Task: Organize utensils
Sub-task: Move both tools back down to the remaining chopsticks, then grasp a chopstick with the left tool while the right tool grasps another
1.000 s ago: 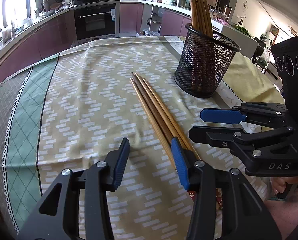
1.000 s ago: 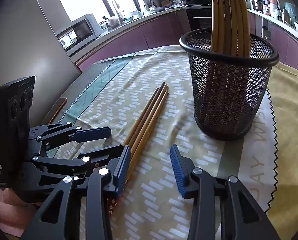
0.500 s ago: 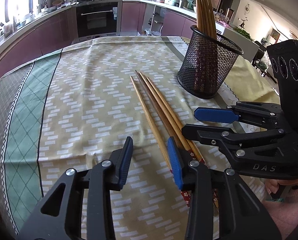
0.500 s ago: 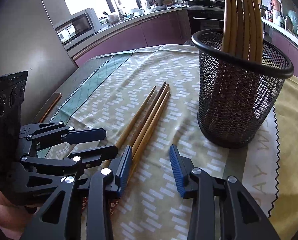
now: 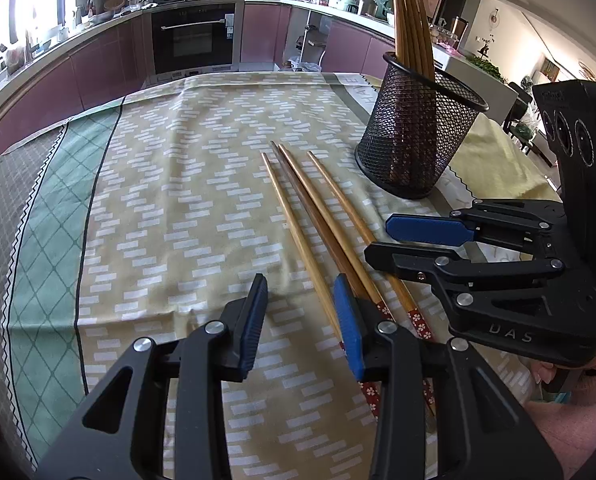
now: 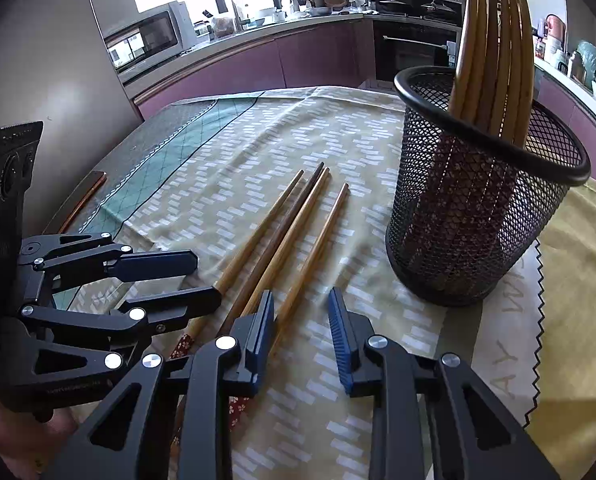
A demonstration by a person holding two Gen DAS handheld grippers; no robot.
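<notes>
Wooden: four loose chopsticks (image 5: 318, 224), one mesh holder (image 5: 414, 140).

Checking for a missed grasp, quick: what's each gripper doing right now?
Left gripper: open, holding nothing, beside the loose chopsticks.
Right gripper: jaws closing, nothing between them; one chopstick runs under its left finger.

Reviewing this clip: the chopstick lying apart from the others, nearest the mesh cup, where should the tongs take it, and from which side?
Grip the lone chopstick on its bare wooden shaft, coming from above with the fingers straddling it crosswise. It lies flat on the tablecloth, with a gap beside it, and the mesh cup stands clear.
</notes>
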